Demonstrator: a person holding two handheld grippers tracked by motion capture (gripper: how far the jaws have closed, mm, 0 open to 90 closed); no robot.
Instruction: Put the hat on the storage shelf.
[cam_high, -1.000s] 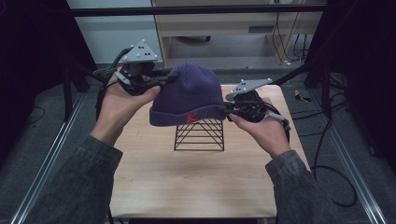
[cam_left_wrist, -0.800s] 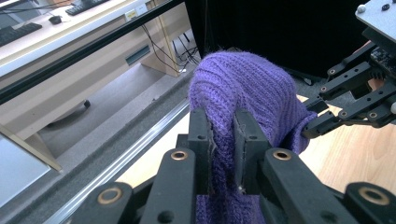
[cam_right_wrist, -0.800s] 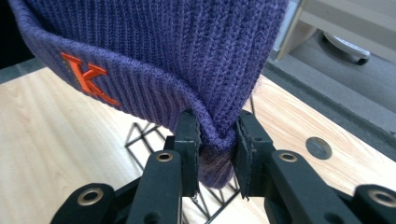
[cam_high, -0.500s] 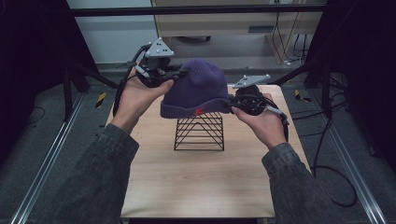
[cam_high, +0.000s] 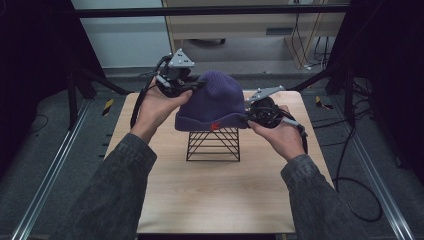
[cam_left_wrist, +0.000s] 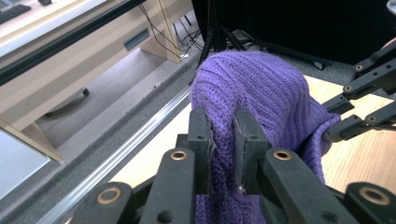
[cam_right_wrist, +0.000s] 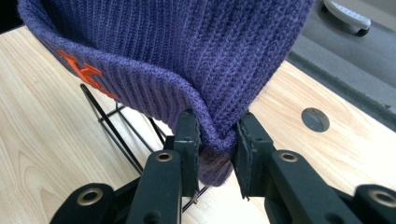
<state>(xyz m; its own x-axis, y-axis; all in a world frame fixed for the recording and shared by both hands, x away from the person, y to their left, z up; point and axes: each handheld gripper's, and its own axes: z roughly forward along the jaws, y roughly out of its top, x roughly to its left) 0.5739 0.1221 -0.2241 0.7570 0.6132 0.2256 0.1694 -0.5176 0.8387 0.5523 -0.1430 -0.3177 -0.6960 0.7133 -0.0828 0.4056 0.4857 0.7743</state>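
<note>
Both grippers are clamped on a purple knit beanie (cam_high: 216, 102), my left gripper (cam_high: 186, 89) pinching a fold of knit at the hat's far left side and my right gripper (cam_high: 248, 118) biting the folded cuff at its right edge. Between my two hands the beanie hangs stretched over a black wire stand (cam_high: 213, 144) that sits near the middle of the wooden counter (cam_high: 210, 200); the cuff, with its orange stitched mark (cam_high: 215, 125), covers the top of the frame, though I cannot tell whether the crown is seated on the wires or just above them.

Seen along my left gripper's jaws, the pads squeeze a narrow ridge of the beanie (cam_left_wrist: 261, 93), with little fabric behind it. Along my right gripper's jaws, the cuff (cam_right_wrist: 212, 140) is bunched between the pads and the stand's thin rods (cam_right_wrist: 121, 135) run just beneath.

Trouble, as I judge it, lies in the unevenness. The left grip sits higher than the right, so a pull down could set the hat crooked or tip the light frame over. A loose knit also stretches and slides: the slim fold on the left could slip free under tension. Loops of yarn may snag on a wire corner and drag the stand across the counter.
</note>
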